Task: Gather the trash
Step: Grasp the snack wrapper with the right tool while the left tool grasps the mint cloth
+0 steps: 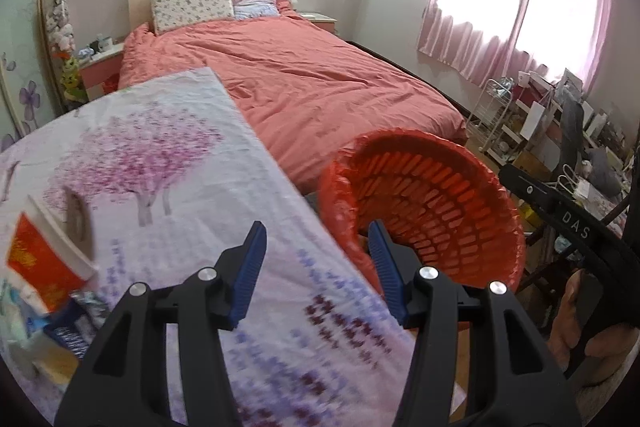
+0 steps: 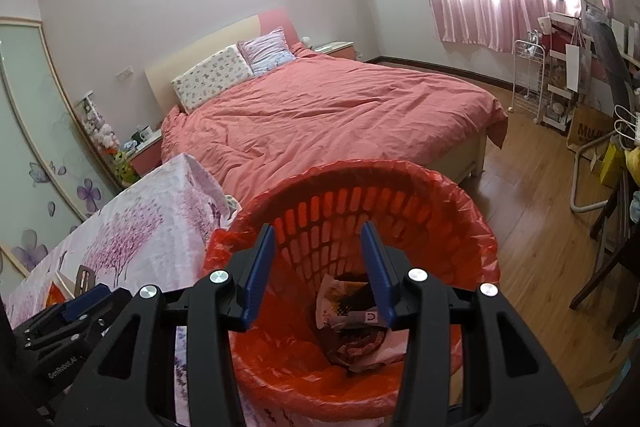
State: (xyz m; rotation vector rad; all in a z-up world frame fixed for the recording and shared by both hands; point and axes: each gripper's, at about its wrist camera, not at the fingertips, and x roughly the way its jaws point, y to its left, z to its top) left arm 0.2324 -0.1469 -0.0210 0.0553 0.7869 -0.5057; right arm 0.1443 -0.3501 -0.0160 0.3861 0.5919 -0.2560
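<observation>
Two grippers in view, neither one holding anything. Right gripper [image 2: 318, 267] hangs above the mouth of the red bin [image 2: 460, 211], fingers spread wide; crumpled wrappers [image 2: 352, 311] already lie at the bottom of the red liner. Left gripper [image 1: 316, 259] has fingers spread too, poised over the edge of the table [image 1: 180, 187] with its floral cloth, the bin just beside that edge.

Remaining trash: a red-and-white paper cup [image 1: 44, 259] on its side near the left edge of the table, with a blurred heap of packaging [image 1: 60, 323] beside it (motion blur; item count cannot be told).

Judgement: step in hand is the next pickup, and the left gripper is the nearer one.

- Approach the cup across its body, not the rim, so the fingers close on both walls.
- Squeeze lightly; thin paper will likely crush and slip.
- Lift clear of the cloth before moving, to avoid dragging it.
- Release only once over the bin's centre, inside the liner.
</observation>
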